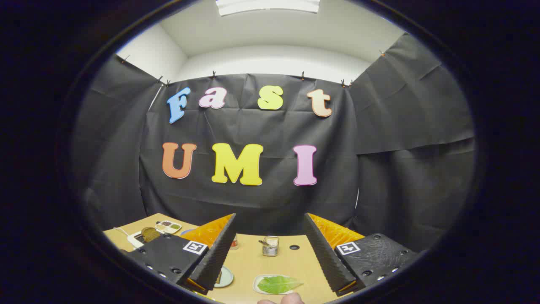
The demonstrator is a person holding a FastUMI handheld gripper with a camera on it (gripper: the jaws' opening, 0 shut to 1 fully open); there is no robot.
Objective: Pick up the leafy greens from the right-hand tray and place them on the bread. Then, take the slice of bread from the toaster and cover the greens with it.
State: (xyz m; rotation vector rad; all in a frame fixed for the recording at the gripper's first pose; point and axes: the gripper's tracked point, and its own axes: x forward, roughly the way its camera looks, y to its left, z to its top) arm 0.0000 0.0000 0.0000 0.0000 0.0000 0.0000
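My gripper (270, 217) is held well above the wooden table (291, 264), open, with nothing between its black ribbed fingers (217, 253). Below the gap, a green leaf (278, 284) lies on a white tray (258, 285), nearer the right finger. A round plate (226, 277) shows partly from behind the left finger; what lies on it is mostly hidden. Beyond the left finger stands a white toaster (137, 240) with a brown bread slice (148, 233) sticking up out of it.
A small metal tin (270, 245) and a little jar (234, 242) stand at the table's far side. A divided white dish (168, 227) sits behind the toaster. A person's fingertips (287, 299) show just below the leaf tray. A dark hole (294, 247) marks the tabletop.
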